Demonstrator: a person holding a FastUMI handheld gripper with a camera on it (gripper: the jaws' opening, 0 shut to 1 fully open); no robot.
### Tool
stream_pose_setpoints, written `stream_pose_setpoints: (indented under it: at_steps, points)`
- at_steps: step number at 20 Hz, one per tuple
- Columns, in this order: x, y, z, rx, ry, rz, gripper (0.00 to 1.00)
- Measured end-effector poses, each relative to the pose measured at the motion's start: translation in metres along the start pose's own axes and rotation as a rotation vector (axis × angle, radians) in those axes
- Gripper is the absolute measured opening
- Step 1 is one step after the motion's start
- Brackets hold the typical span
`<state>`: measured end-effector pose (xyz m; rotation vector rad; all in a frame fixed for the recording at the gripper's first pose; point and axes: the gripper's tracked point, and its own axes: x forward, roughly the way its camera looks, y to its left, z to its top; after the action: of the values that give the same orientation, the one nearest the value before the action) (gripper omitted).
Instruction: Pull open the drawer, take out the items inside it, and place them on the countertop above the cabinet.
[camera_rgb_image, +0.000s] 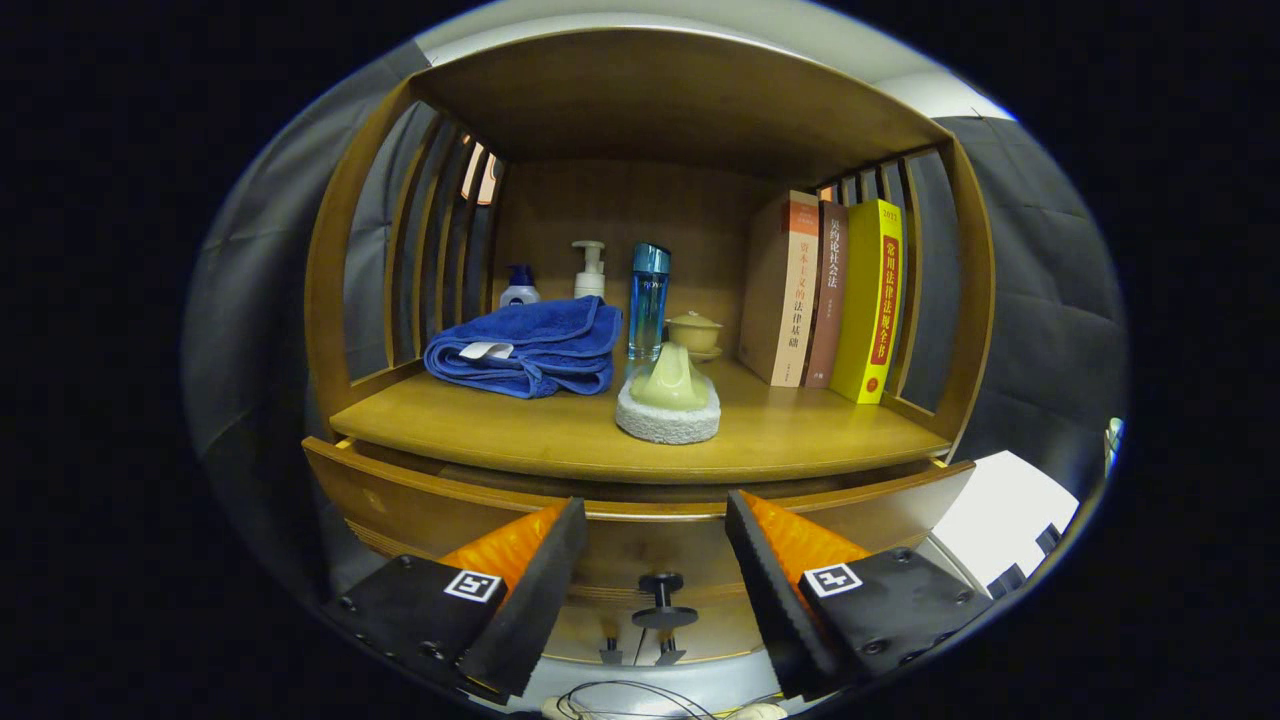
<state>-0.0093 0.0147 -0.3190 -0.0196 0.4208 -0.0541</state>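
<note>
The tongs (655, 530) are hanging released, fingers spread wide either side of the drawer's (640, 545) dark knob (662, 600). Sitting on the tabletop (560, 430) above are three books (825, 295), two pump bottles (590, 270), one blue towel (525, 348) and one blue bottle (648, 300).

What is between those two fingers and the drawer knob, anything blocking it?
Nothing visible does. The gripper is open, and the knob sits in the gap between its fingers on the drawer front, with no object in front of it. The drawer already stands slightly out from under the countertop.
</note>
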Motion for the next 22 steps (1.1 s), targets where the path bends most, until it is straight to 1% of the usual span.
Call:
stream_pose_setpoints:
  at_steps: [4,7,10,12,13,16,22]
  points:
    - [0.014,-0.001,0.002,0.010,-0.011,0.009,0.94]
    - [0.022,-0.002,0.001,0.049,-0.009,0.010,0.94]
    - [0.022,-0.003,0.001,0.033,0.008,0.010,0.94]
    - [0.017,-0.011,-0.001,0.000,0.050,-0.023,0.96]
    - [0.015,-0.008,0.005,0.001,0.057,-0.013,0.96]
    - [-0.006,-0.004,0.049,0.015,0.032,0.017,0.97]
    - [-0.061,-0.011,0.168,0.033,-0.075,0.042,0.97]
